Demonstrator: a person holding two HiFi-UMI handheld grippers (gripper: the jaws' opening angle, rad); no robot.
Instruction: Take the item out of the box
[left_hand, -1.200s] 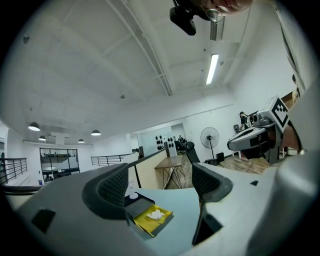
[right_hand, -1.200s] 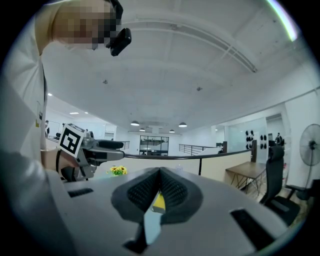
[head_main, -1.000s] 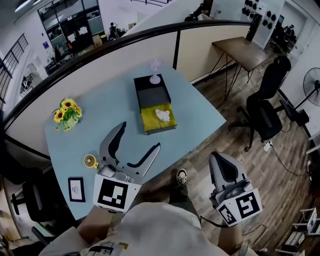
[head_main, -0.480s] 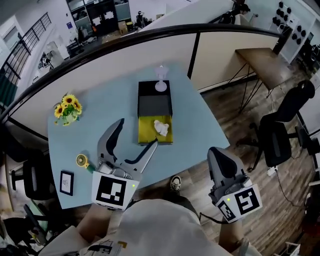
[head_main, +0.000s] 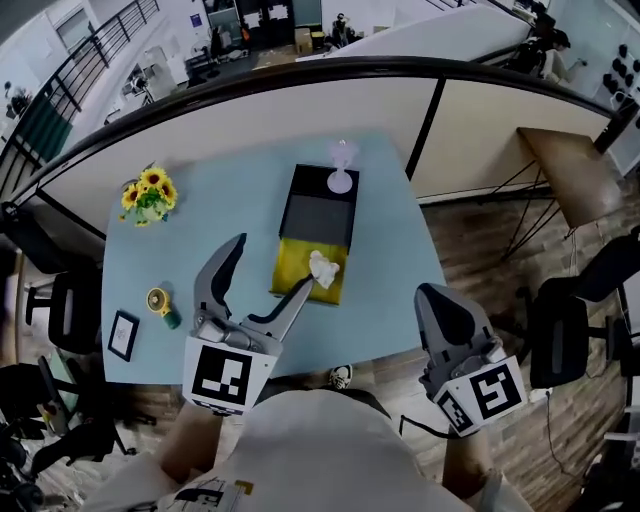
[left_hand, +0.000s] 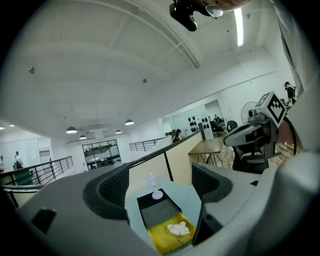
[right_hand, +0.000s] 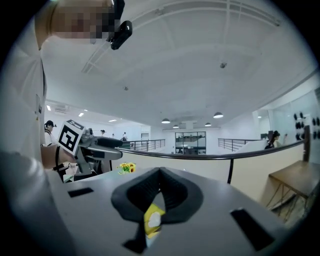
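table (head_main: 220, 215) light blue | box (head_main: 318, 215) lay open on it, yellow half nearest | left gripper (head_main: 272, 265) jaws spread wide, nothing held, over box's near edge | right gripper (head_main: 435, 300) jaws pressed together, empty, off table's right side | white crumpled item (head_main: 324, 268) sat in yellow half

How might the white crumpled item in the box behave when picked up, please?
Its crumpled folds suggest the white item is probably soft and floppy. Sitting loose in the box, it is likely light and unlikely to roll.
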